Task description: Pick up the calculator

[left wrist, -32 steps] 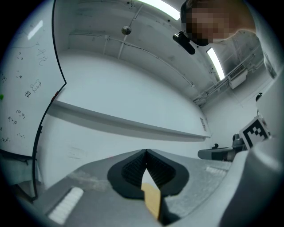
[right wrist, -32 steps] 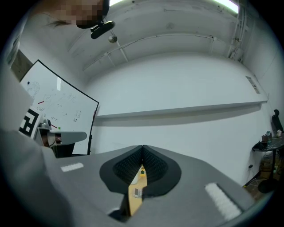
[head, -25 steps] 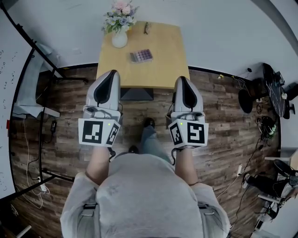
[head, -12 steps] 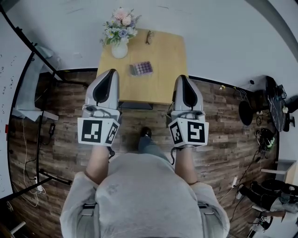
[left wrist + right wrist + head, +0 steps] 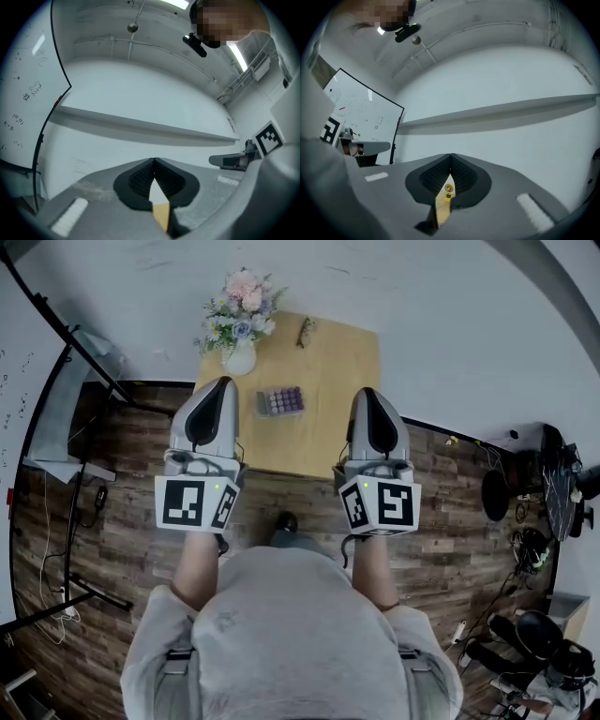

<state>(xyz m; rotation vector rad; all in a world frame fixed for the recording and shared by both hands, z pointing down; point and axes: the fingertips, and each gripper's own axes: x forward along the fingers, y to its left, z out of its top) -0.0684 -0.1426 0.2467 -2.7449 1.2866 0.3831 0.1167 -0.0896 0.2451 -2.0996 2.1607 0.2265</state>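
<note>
On the far tabletop [image 5: 339, 381], the calculator [image 5: 280, 401] looks light and rigid, suiting an edge pinch; left tongs [image 5: 222, 382] and right tongs [image 5: 364, 393] are closed, empty.

The calculator [image 5: 280, 400] lies on the wooden table [image 5: 342, 362], near the flower vase [image 5: 240, 357].

We see the calculator [image 5: 279, 400] lying flat on the bench [image 5: 342, 371]: a small dark rectangle, face up, with rows of what look like purplish keys. It sits in the bench's left half, near the vase [image 5: 240, 357] but apart from it, its long side slightly askew to the bench edge.
</note>
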